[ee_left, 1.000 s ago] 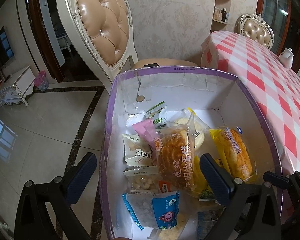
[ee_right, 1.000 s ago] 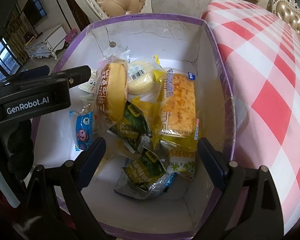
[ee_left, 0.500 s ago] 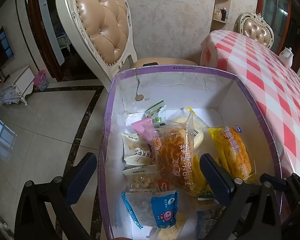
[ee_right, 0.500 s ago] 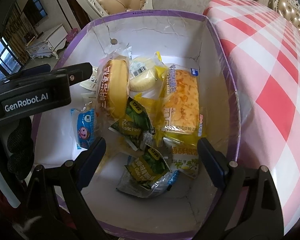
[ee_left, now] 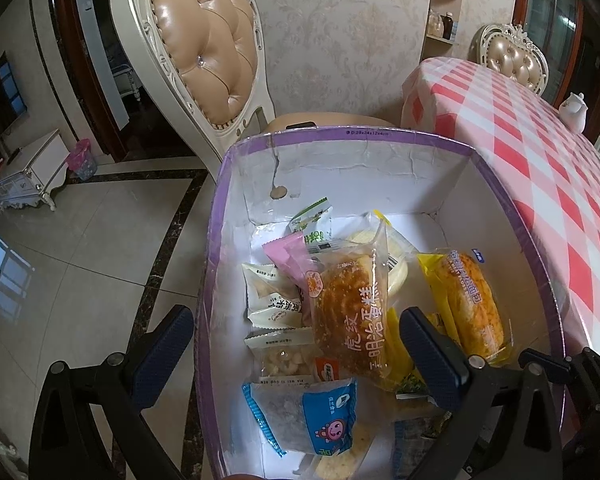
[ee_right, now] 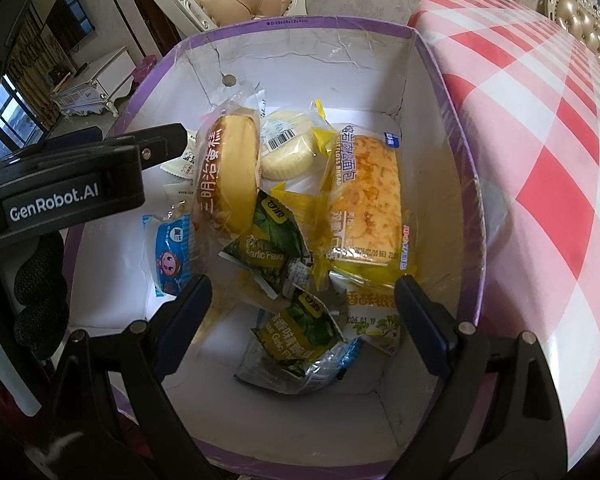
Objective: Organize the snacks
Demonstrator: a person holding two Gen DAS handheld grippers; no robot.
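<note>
A white box with a purple rim point(ee_left: 340, 136) point(ee_right: 300, 24) holds several wrapped snacks. A round cake in a clear wrapper point(ee_left: 352, 316) point(ee_right: 232, 172) stands on edge in the middle. A yellow floss-bread pack point(ee_left: 464, 308) point(ee_right: 364, 200) lies at the right. A blue cartoon pack point(ee_left: 324, 420) point(ee_right: 172, 252) lies near the front left, with green garlic-flavour packs point(ee_right: 268, 248) beside it. My left gripper point(ee_left: 296, 356) is open and empty, straddling the box's left wall. My right gripper point(ee_right: 302, 316) is open and empty above the box's near end.
The box stands beside a table with a red-and-white checked cloth point(ee_left: 540, 168) point(ee_right: 540, 160). A cream upholstered chair point(ee_left: 204, 52) stands behind the box. Tiled floor point(ee_left: 80, 260) lies to the left. A white teapot point(ee_left: 575, 108) sits on the table far right.
Both grippers have stayed open. The right wrist view has drawn back slightly, so the box sits a little lower and farther in; the left view has shifted little.
</note>
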